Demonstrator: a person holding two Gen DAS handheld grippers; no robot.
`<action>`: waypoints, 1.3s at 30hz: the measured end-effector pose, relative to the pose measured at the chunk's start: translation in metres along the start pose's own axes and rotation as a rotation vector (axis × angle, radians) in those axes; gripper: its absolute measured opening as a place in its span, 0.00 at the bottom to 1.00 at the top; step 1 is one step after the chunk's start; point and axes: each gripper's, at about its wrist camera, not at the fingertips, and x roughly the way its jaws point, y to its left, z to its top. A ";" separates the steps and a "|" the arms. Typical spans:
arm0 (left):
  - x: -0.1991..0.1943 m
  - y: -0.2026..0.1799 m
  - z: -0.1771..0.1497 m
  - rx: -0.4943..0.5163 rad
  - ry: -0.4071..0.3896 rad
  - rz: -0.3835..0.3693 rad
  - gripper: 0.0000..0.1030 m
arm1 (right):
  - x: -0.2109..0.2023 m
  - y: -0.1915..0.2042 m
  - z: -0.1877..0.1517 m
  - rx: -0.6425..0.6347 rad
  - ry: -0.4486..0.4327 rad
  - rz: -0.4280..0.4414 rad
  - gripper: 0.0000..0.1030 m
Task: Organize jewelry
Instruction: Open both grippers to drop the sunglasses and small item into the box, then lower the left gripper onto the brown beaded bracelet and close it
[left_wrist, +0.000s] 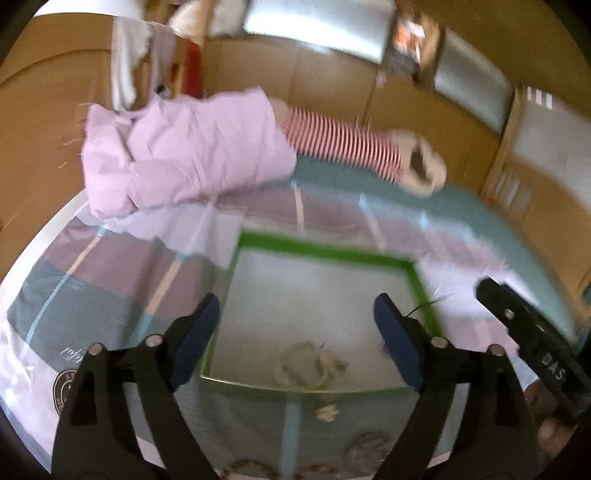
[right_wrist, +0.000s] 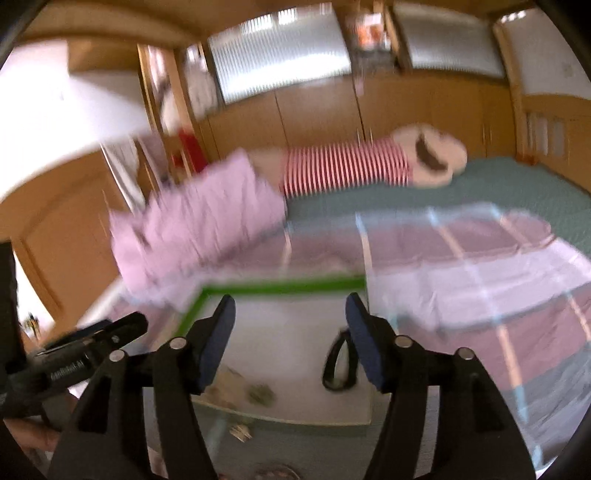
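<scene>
- Room: wood-panelled walls w/ cupboard doors (right_wrist: 314, 110) all round, frosted window panes (right_wrist: 280, 55) high up. Both views motion-blurred.
- Surface: a bed w/ a plaid sheet (left_wrist: 92, 266) in mauve, grey-teal & white blocks; a plain teal cover (right_wrist: 498, 181) at the far side.
- Pink crumpled bedding (left_wrist: 184, 147) lies heaped at the far left of the bed; just beside it a plush toy in red/white stripes (left_wrist: 343, 146) w/ a cream head.
- Green-rimmed tray (left_wrist: 328, 254) w/ white floor sits on the sheet, in front of both grippers.
- Jewelry: a pale tangled pile (left_wrist: 306, 365) inside the tray near its front edge; a small piece (left_wrist: 327, 411) on the sheet just outside that edge; beaded pieces (left_wrist: 365, 448) nearer the camera, too blurred for detail.
- A dark loop (right_wrist: 338, 365), maybe a band, lies in the tray's right part, just beside the right gripper's inner finger; contact unclear.
- Left gripper (left_wrist: 295, 339): jaws spread wide, nothing between them, held over the tray's front half.
- Right gripper (right_wrist: 291, 347): jaws likewise apart & empty, over the tray.
- Each gripper's black body shows at the edge of the other's view.
</scene>
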 end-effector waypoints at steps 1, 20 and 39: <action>-0.015 0.003 0.005 -0.029 -0.029 -0.019 0.87 | -0.019 0.001 0.007 0.002 -0.047 0.008 0.68; -0.161 0.029 -0.078 0.116 -0.035 0.069 0.95 | -0.149 0.004 -0.057 -0.085 0.020 -0.040 0.71; -0.105 0.025 -0.115 0.220 0.148 0.117 0.81 | -0.119 0.001 -0.073 -0.121 0.101 -0.065 0.70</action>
